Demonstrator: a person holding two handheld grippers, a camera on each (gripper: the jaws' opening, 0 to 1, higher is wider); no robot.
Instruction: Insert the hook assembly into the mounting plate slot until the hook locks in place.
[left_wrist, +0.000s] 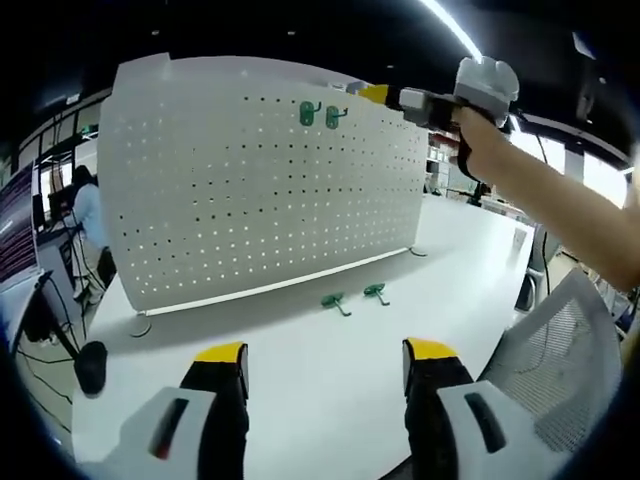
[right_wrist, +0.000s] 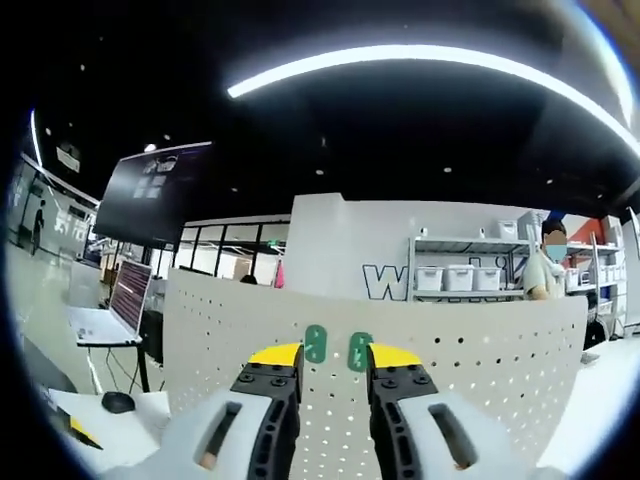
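The right gripper (right_wrist: 335, 362), jaws parted and empty, hovers near two hung green hooks (left_wrist: 322, 114) on the pegboard (left_wrist: 260, 180) (probably just placed), while the left gripper (left_wrist: 325, 362) waits open.

A white pegboard (left_wrist: 260, 180) stands upright on a white table (left_wrist: 330, 380), two green hooks (left_wrist: 322, 114) mounted near its top edge. Two more green hooks (left_wrist: 352, 298) lie on the table before it. The left gripper (left_wrist: 325, 365) hovers low, jaws apart; the right gripper (left_wrist: 385, 95) reaches the board's top.

White table (left_wrist: 330, 380), perforated white plate (left_wrist: 250, 180) upright on feet, 2 green hooks (left_wrist: 352, 298) loose in front, black mouse (left_wrist: 90, 365) at edge
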